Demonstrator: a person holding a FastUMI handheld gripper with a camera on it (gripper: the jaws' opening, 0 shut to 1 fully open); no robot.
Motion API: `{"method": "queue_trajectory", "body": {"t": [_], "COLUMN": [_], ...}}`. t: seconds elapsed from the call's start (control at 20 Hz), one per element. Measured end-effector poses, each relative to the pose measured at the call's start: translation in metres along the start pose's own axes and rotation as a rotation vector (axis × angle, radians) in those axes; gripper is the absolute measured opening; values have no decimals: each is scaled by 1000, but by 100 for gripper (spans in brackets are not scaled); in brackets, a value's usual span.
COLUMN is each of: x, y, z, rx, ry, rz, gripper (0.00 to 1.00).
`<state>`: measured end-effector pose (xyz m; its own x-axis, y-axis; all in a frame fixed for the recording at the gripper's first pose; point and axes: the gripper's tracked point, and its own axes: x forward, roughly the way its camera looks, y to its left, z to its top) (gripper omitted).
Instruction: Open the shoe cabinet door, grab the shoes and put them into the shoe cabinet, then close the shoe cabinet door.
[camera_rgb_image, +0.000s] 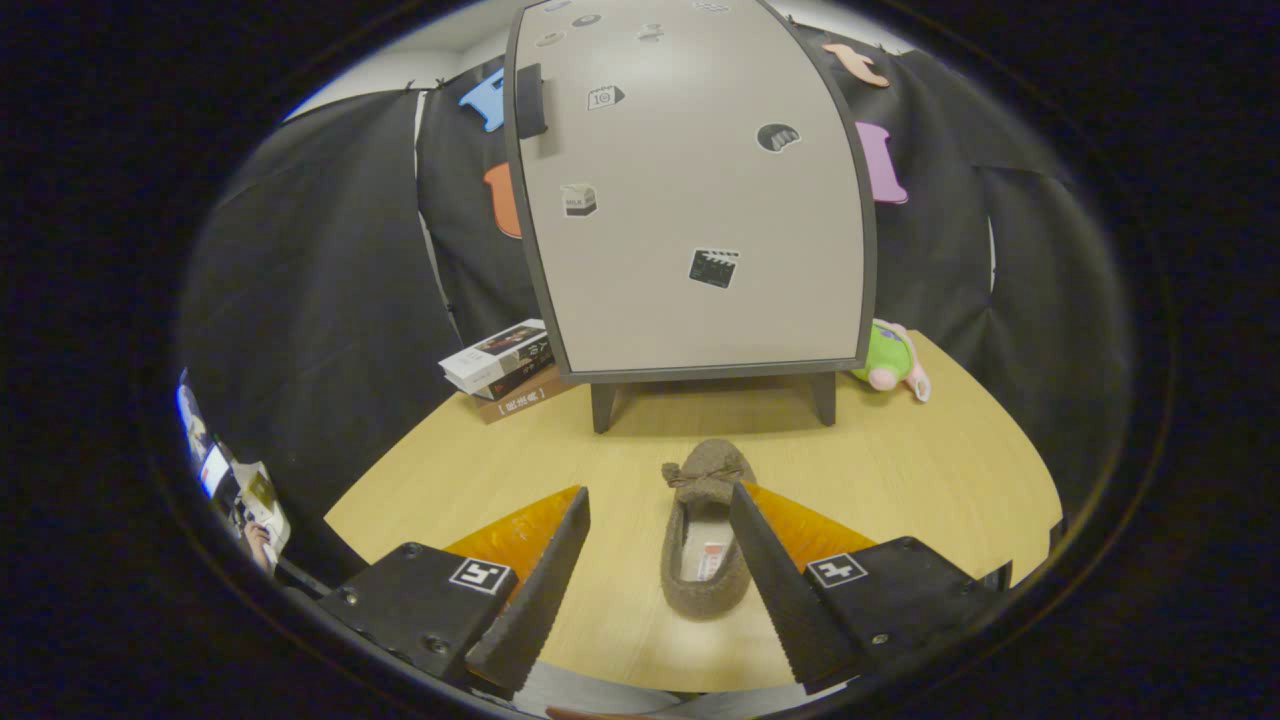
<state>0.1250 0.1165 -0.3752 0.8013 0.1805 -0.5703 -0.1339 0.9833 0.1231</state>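
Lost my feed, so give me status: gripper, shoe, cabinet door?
Gripper open, fingers either side of the shoe on the table, not pressing. Cabinet door shut, handle untouched. Nothing between shoe and cabinet.

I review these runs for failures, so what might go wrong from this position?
The cabinet door is shut, yet the open gripper already has the slipper between its fingers; grabbing it first would likely leave nothing free for the handle. The right finger sits close against the slipper and may nudge it. The books beside the handle edge might get bumped.
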Motion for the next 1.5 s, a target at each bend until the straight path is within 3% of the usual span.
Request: {"method": "queue_trajectory", "body": {"t": [0.4,0.65,0.85,1.15,1.4,1.45,1.5], "x": [-7,-1,9,45,67,76,87], "y": [27,59,104,149,144,141,138], "z": [144,227,290,355,377,372,365], "rx": [-81,-116,-144,-111,-104,-89,-67], "ry": [-293,-418,-462,-446,-435,-390,-342], "rz": [-25,7,86,118,-7,-29,-38], "gripper": [93,93,93,92,69,59,55]}}
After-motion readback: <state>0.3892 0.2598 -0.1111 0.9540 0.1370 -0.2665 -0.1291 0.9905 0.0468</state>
